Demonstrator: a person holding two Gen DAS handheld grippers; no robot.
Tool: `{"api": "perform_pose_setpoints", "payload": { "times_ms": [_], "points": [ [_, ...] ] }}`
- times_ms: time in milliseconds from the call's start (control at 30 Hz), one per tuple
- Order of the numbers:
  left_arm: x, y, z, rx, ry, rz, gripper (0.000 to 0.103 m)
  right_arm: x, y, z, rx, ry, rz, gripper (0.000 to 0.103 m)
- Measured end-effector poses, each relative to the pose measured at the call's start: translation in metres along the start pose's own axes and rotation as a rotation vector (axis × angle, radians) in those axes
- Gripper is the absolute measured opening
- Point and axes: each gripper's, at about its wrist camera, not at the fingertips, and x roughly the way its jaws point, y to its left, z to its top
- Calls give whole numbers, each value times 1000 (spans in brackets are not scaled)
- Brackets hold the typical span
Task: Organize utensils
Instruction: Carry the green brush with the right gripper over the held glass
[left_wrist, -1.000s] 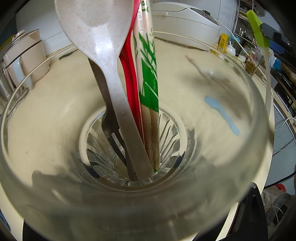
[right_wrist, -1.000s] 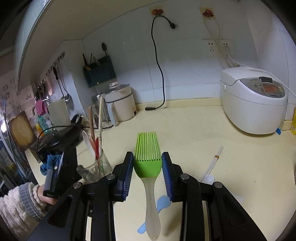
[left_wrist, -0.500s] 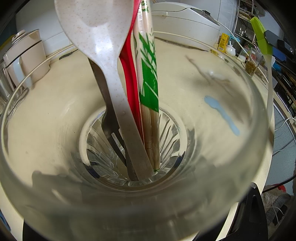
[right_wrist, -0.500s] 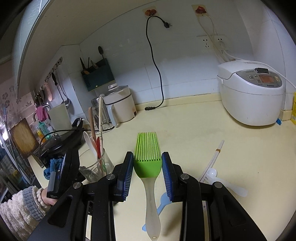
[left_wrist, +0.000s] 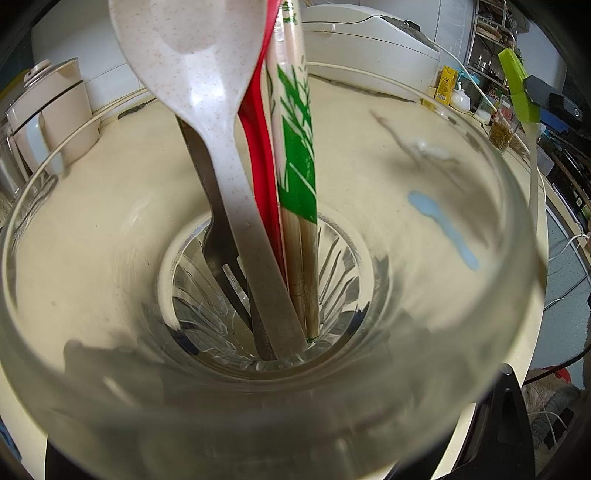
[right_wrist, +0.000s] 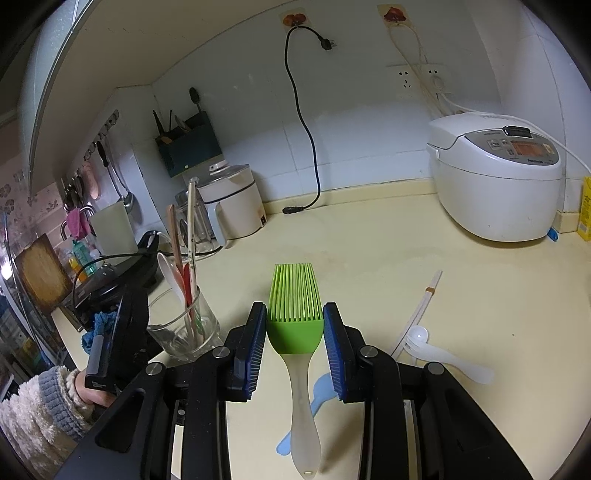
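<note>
Utensils are partly sorted: a glass cup (right_wrist: 183, 332) on the worktop (right_wrist: 369, 258) already holds a speckled spoon (left_wrist: 207, 92), a fork (left_wrist: 218, 243) and chopsticks (left_wrist: 295, 147). The green brush (right_wrist: 295, 317) sits between the pads of the right claw (right_wrist: 294, 325), which pinches its green head, bristles pointing forward and handle hanging toward the camera. The cup stands to the left of this claw, near it. The left claw seems to hold the cup, but I cannot tell its state. The risk, I think: the long handle may hit the rim or the crowded utensils and tip the cup, or the soft head may slip.
</note>
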Motion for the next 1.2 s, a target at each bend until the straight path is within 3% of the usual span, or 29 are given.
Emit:
{"api": "perform_pose_setpoints", "payload": {
  "times_ms": [500,1033,1200],
  "points": [
    [0,0,0,0,0,0,99,5,18,17,-54,-13,20,31],
    [0,1,0,-2,-1,-3,99,23,112,97,-122,-183,304,31],
    [1,-2,0,0,0,0,99,42,144,102,-212,-199,291,31]
  ]
}}
